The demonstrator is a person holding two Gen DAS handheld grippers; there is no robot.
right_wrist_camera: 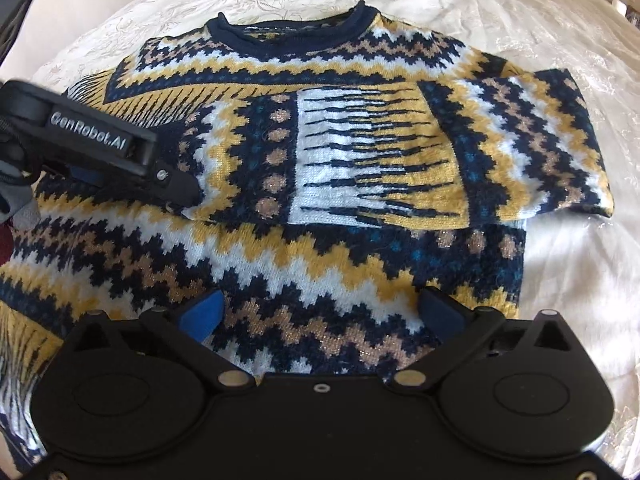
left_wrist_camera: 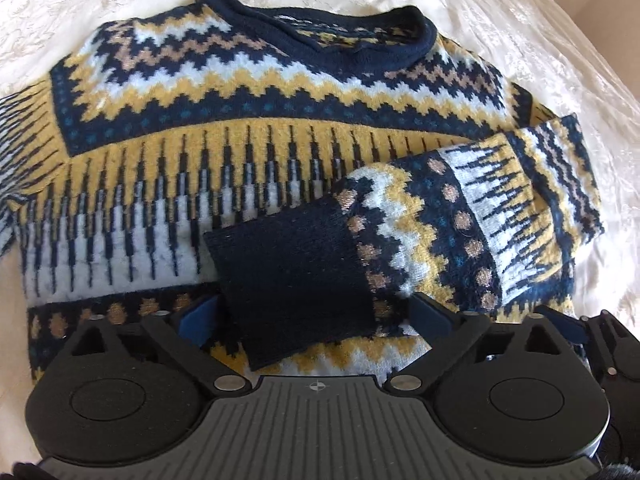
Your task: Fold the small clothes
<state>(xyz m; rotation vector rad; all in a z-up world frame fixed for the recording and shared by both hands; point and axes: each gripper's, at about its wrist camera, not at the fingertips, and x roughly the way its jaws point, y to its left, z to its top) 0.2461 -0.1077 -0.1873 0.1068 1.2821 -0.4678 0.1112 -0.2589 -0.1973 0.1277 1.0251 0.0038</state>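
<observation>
A cream, faintly embroidered bedspread (right_wrist_camera: 520, 20) lay beneath everything. On it, front up, was spread the small knitted sweater (left_wrist_camera: 224, 92), patterned in navy, mustard-yellow, white and tan zigzags, its rolled navy neckline (right_wrist_camera: 296, 42) at the far edge from both cameras. One patterned sleeve (right_wrist_camera: 360, 156) was folded across the sweater's chest, running from the sweater's right-hand side inward; its plain navy ribbed cuff (left_wrist_camera: 292, 276) rested on the lower body of the sweater.

The left gripper (left_wrist_camera: 316, 312), black with blue finger pads (left_wrist_camera: 196, 320), hovered low over the sweater's lower body, its fingers spread wide on either side of the cuff without closing on it. In the right wrist view its black fingertip sat beside the sleeve's end.

The right gripper (right_wrist_camera: 320, 308) hung over the sweater's lower zigzag bands, near the hem, fingers spread wide and holding nothing.
</observation>
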